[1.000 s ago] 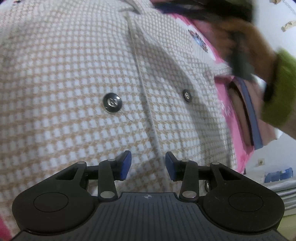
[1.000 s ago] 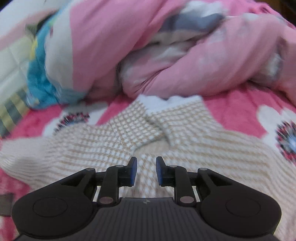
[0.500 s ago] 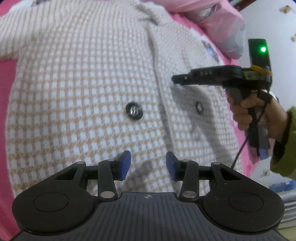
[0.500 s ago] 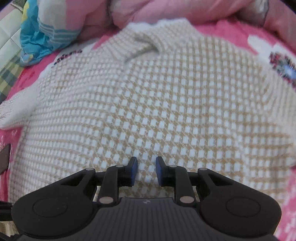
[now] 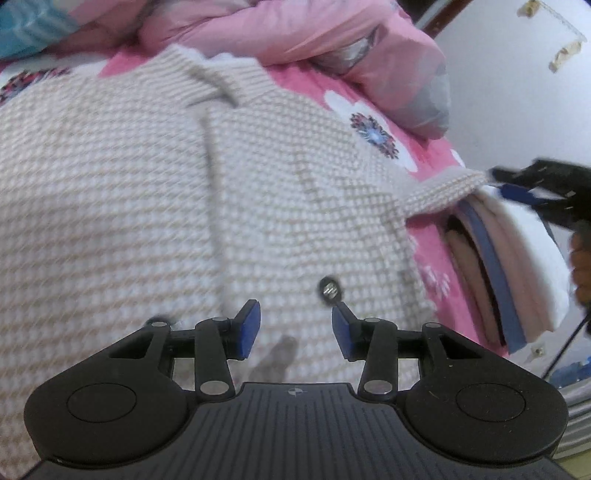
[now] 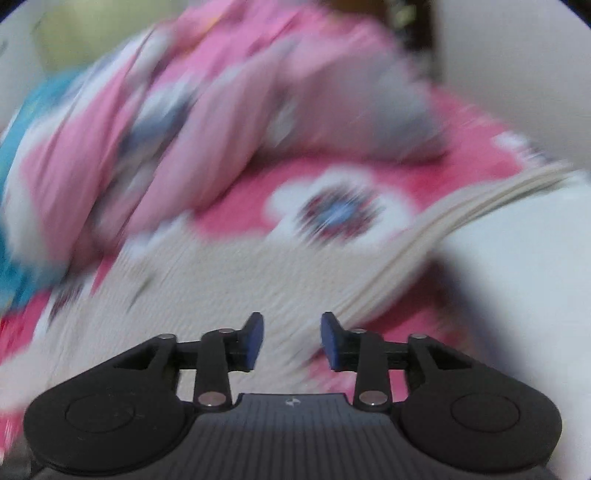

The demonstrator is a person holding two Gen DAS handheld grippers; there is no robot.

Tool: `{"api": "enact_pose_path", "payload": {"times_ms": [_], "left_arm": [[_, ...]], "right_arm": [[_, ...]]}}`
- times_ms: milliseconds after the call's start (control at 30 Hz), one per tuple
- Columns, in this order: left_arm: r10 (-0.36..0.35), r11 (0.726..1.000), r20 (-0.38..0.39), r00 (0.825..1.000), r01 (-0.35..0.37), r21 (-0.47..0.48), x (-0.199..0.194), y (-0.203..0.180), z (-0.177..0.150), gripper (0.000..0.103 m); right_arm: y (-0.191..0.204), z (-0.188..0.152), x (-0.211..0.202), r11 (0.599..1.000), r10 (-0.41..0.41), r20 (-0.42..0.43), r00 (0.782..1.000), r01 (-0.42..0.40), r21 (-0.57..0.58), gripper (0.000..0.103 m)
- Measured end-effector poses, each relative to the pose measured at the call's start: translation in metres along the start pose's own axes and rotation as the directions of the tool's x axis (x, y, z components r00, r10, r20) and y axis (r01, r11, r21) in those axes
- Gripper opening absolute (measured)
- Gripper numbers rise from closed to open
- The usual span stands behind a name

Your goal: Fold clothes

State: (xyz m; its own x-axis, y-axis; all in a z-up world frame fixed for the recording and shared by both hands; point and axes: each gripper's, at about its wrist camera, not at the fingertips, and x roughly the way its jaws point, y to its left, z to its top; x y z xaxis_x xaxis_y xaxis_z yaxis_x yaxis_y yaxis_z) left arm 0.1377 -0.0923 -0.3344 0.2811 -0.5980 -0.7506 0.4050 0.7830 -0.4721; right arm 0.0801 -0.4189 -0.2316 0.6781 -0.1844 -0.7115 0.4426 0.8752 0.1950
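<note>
A cream and beige checked knit cardigan [image 5: 147, 206] lies spread flat on the pink flowered sheet [image 5: 428, 236], with one dark button [image 5: 330, 288] just beyond my left fingertips. My left gripper [image 5: 295, 314] hovers over the cardigan's lower front, open, with nothing between its blue pads. In the left wrist view my right gripper [image 5: 506, 182] sits at the far right, by the end of the cardigan's sleeve [image 5: 443, 192]. In the blurred right wrist view my right gripper [image 6: 291, 325] is above the cardigan [image 6: 221, 288]; its jaws are opening with nothing between them.
A bunched pink quilt [image 5: 314, 33] lies along the bed's far side. A stack of folded white, pink and blue clothes [image 5: 517, 258] rests at the bed's right edge, beside the sleeve. A white wall [image 5: 517, 92] stands beyond the bed.
The left view has drawn back and shifted, so the collar and quilt now show. My right gripper has swung fast from over the cardigan's middle to its right sleeve, and its jaws stand wider.
</note>
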Motion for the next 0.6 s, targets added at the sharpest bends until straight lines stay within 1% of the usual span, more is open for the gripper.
{"api": "enact_pose_path", "payload": {"times_ms": [67,133,167,200,267,367,433,533,600], "left_arm": [[0.017,1.0,-0.012,1.0,-0.017,-0.022,0.01,-0.005,0.0,0.042],[0.049,0.999,-0.023,0.999,-0.05,-0.021,0.023,-0.012,0.001,0.042],[0.071,0.997,-0.027,0.997,-0.071,-0.011,0.03,-0.015,0.001,0.042],[0.091,0.996,-0.031,0.995,-0.091,-0.004,0.035,-0.018,0.001,0.042],[0.12,0.993,-0.039,0.992,-0.121,-0.015,0.04,-0.019,-0.001,0.042],[0.151,0.987,-0.039,0.988,-0.153,-0.039,0.043,-0.019,-0.003,0.042],[0.169,0.984,-0.037,0.985,-0.17,-0.045,0.043,-0.02,-0.003,0.042],[0.193,0.979,-0.034,0.981,-0.195,-0.057,0.044,-0.022,-0.004,0.042],[0.204,0.977,-0.033,0.978,-0.205,-0.065,0.045,-0.022,-0.004,0.042]], "right_arm": [[-0.035,0.021,-0.011,0.996,-0.063,0.067,0.996,0.059,0.06,0.041],[-0.071,0.041,-0.022,0.986,-0.124,0.123,0.985,0.109,0.125,0.044],[-0.089,0.05,-0.024,0.979,-0.143,0.137,0.98,0.12,0.163,0.045],[-0.107,0.059,-0.026,0.971,-0.162,0.147,0.976,0.131,0.199,0.048],[-0.143,0.075,-0.024,0.947,-0.194,0.147,0.97,0.146,0.285,0.048],[-0.187,0.092,-0.01,0.911,-0.18,0.124,0.976,0.117,0.395,0.049],[-0.21,0.098,0.003,0.882,-0.147,0.097,0.984,0.086,0.464,0.049],[-0.232,0.105,0.023,0.839,-0.121,0.061,0.991,0.069,0.54,0.049],[-0.237,0.111,0.033,0.841,-0.116,0.038,0.993,0.078,0.536,0.049]]}}
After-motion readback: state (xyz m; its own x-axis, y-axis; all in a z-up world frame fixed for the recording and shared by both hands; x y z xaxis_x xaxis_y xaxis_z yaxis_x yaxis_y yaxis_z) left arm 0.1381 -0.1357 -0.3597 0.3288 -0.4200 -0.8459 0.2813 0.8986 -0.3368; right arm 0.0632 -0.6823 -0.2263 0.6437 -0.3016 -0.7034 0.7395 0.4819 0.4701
